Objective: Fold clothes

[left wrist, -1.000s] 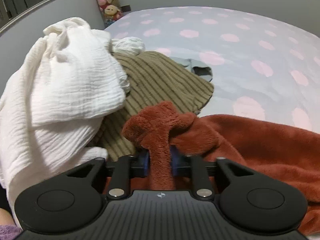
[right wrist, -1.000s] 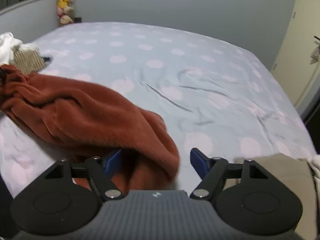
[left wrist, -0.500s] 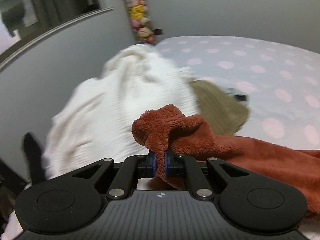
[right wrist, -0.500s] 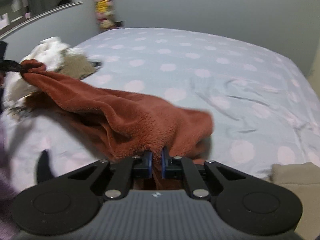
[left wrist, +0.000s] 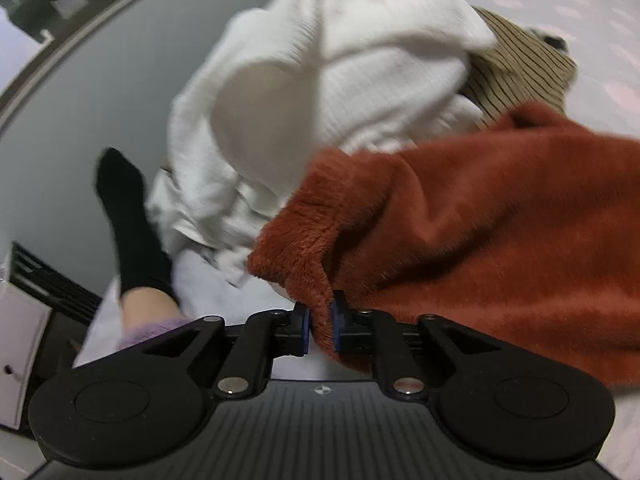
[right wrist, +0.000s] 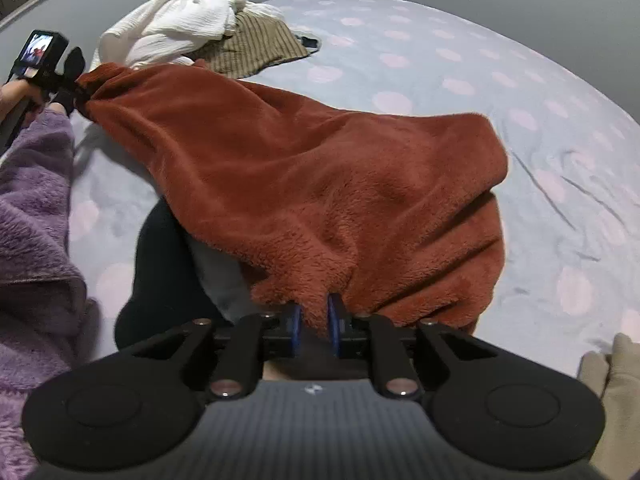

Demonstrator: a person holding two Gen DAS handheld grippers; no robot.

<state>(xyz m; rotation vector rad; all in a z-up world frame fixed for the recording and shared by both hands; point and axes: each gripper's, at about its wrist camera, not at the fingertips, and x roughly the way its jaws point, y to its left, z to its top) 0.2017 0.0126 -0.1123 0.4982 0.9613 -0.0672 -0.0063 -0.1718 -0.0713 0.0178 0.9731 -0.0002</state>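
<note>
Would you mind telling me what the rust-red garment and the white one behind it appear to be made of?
The rust-red garment looks like plush fleece: a deep, fuzzy, matte pile. The white garment looks like thin crinkled cotton gauze, with fine wavy ridges, though the fibre itself cannot be confirmed.

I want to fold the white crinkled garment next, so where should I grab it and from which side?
Judging by its pose, grip the white garment at the loose edge trailing off the heap's near-left end, coming from the left; its far end overlaps the striped garment.
</note>
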